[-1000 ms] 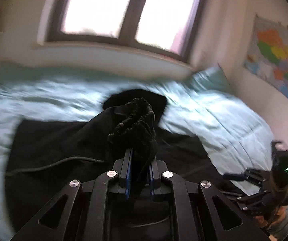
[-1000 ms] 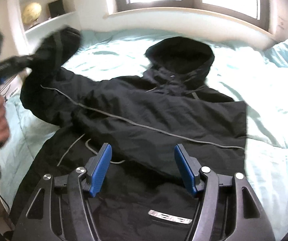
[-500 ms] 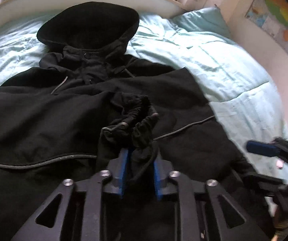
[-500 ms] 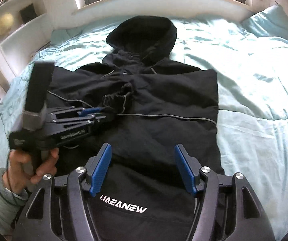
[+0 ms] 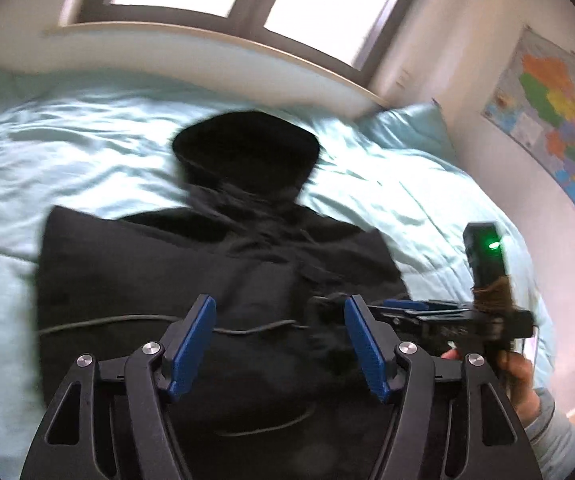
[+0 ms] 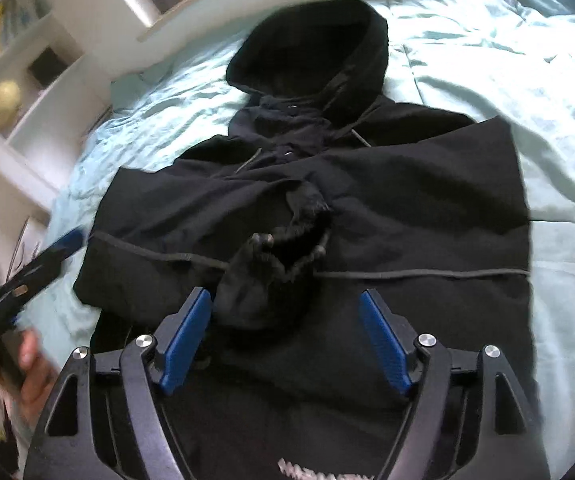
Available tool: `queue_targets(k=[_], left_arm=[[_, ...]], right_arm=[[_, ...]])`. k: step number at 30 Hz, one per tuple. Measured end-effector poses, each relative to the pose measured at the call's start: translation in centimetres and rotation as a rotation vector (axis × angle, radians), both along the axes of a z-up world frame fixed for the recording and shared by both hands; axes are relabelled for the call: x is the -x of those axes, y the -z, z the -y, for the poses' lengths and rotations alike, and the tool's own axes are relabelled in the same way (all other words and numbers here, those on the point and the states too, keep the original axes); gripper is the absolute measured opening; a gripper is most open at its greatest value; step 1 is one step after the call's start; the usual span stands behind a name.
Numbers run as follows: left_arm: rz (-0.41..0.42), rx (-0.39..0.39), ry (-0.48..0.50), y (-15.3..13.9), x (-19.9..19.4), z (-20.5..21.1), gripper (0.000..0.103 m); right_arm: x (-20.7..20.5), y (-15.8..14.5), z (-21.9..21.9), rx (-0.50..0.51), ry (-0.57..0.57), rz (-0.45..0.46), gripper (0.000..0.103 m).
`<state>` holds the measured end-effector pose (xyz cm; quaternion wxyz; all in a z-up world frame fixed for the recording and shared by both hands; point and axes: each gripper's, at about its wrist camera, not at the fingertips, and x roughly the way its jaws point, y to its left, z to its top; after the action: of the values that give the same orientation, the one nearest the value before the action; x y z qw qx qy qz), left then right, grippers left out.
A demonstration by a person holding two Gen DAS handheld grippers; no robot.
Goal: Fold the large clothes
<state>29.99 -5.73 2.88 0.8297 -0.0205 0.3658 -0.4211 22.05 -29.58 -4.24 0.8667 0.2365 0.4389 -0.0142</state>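
With both sleeves folded across the jacket [image 6: 407, 208] on the bed [image 6: 547, 60], we hold the left hand-held gripper [image 5: 279, 344] and right hand-held gripper [image 6: 283, 340] wide open and empty above it; next, probably, we grip the hem below and fold it toward the hood [image 6: 311, 40] ahead.

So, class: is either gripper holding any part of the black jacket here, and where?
Neither. Left gripper and right gripper are open; the cuff lies free on the jacket.

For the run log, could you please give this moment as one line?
left gripper: open, empty | right gripper: open, empty | black hooded jacket: on bed, sleeve cuff folded across chest
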Motion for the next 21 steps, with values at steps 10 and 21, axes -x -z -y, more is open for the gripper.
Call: queue_targets(k=[10, 21], left_arm=[[0.011, -0.102, -0.183, 1.4, -2.6, -4.2, 0.068], [-0.041, -0.340, -0.114, 9.4, -4.2, 2.3, 0.068]], right_arm=[[-3.1, 2.1, -0.1, -0.067, 0.023, -0.026, 0.026], [5.2, -2.0, 9.4, 0.124, 0.222, 0.089, 0.025]])
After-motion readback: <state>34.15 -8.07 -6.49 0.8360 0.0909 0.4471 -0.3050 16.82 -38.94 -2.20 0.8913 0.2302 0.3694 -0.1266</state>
